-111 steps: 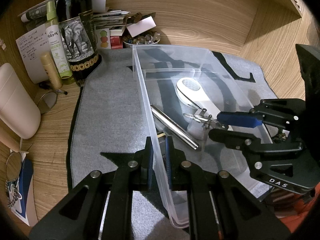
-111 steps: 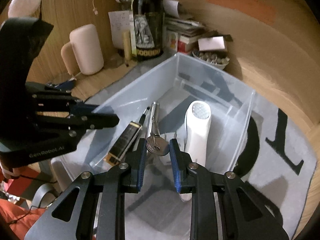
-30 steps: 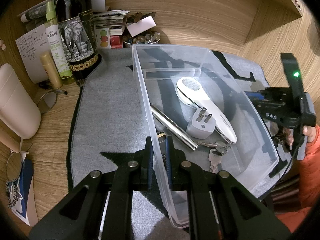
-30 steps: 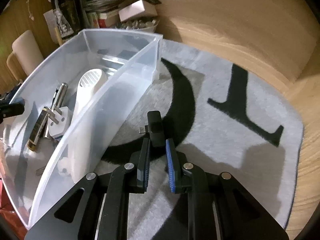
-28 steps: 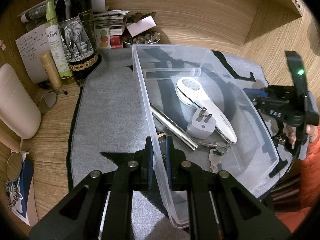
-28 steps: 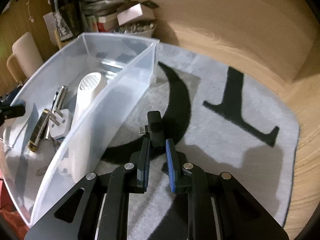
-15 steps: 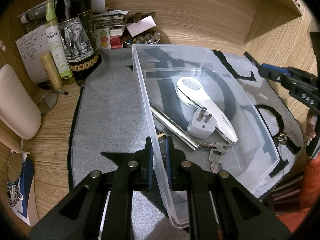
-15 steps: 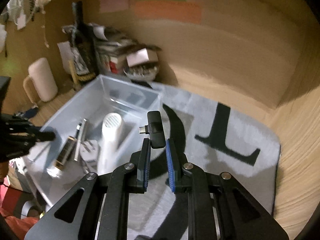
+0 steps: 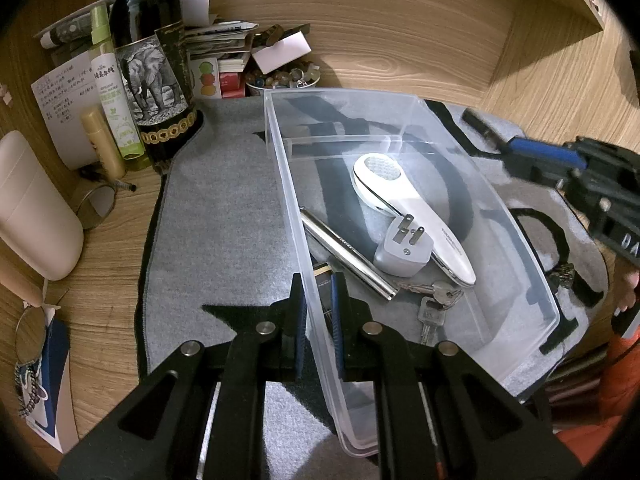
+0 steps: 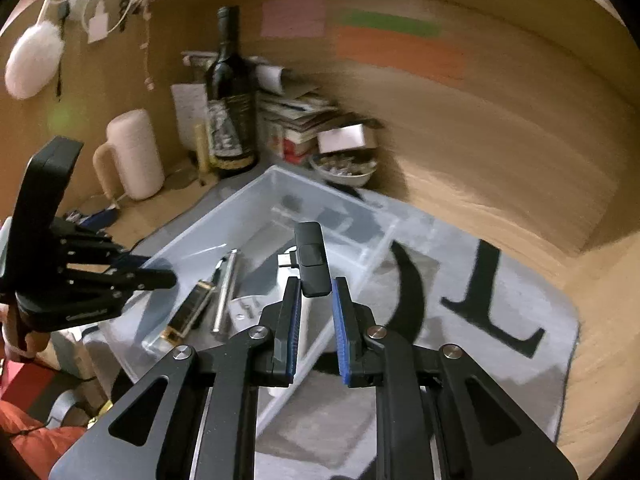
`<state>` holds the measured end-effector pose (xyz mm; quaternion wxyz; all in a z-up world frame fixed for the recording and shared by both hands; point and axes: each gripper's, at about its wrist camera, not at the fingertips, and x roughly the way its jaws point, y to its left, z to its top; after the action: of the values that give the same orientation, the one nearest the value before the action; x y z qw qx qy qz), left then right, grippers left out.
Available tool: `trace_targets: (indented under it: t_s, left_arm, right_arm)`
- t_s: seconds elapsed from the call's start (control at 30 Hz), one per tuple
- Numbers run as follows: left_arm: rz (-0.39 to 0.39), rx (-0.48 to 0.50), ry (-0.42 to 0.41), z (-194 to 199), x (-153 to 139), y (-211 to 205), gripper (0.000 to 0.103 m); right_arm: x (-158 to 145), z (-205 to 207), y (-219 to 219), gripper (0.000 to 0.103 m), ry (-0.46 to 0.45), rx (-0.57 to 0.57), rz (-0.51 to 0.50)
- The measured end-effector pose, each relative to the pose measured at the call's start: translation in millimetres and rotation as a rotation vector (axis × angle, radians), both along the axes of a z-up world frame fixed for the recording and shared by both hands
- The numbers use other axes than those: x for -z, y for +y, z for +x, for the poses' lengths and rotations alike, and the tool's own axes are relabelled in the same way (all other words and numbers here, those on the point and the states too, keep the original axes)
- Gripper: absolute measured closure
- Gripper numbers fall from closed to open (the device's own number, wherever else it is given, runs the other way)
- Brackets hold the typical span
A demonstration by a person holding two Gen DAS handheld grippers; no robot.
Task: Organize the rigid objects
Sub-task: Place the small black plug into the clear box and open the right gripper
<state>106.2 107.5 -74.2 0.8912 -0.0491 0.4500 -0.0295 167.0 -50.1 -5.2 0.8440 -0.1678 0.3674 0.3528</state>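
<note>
A clear plastic bin (image 9: 360,94) stands on a grey mat (image 9: 224,220). Inside lie a white handheld device (image 9: 400,200), a grey plug adapter (image 9: 404,248), a silver tube (image 9: 344,252), keys (image 9: 432,300) and a black-and-gold bar (image 9: 322,270). My left gripper (image 9: 316,284) is shut on the bin's near left wall. My right gripper (image 10: 314,284) is shut on a small black USB adapter (image 10: 312,260), held in the air over the bin's (image 10: 224,204) right side. From the left wrist view the right gripper (image 9: 508,148) comes in from the right, blurred.
A wine bottle (image 9: 148,60), a spray bottle (image 9: 114,92), stacked papers and a bowl of stones (image 9: 280,80) crowd the back left. A cream mug (image 9: 28,208) stands at the left. A small metal trinket (image 9: 562,274) lies on the mat, right of the bin.
My right gripper lifted the black adapter off the mat and swung up and left toward the bin. The left gripper and the bin's contents stayed put.
</note>
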Motion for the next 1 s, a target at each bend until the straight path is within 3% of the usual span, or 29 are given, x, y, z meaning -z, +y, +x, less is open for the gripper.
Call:
trace_targets:
  t_s: [0.47,0.73,0.87,1.0]
  left_arm:
    - [0.000,0.001,0.000,0,-1,0,0.092]
    - [0.001,0.001,0.000,0,0,0,0.092]
    - [0.001,0.001,-0.001,1,-1,0,0.092]
    - [0.001,0.001,-0.001,1,0,0,0.092]
  right_arm:
    - [41,-15,33,0.089,0.106,-0.113,-0.092]
    - [34,-12,23,0.089,0.111,-0.072,-0.073]
    - [18,-9,5,0.072,0.075,-0.010,-0.035]
    - [0,-8,-22,0.065,0.019,0.073,0.005]
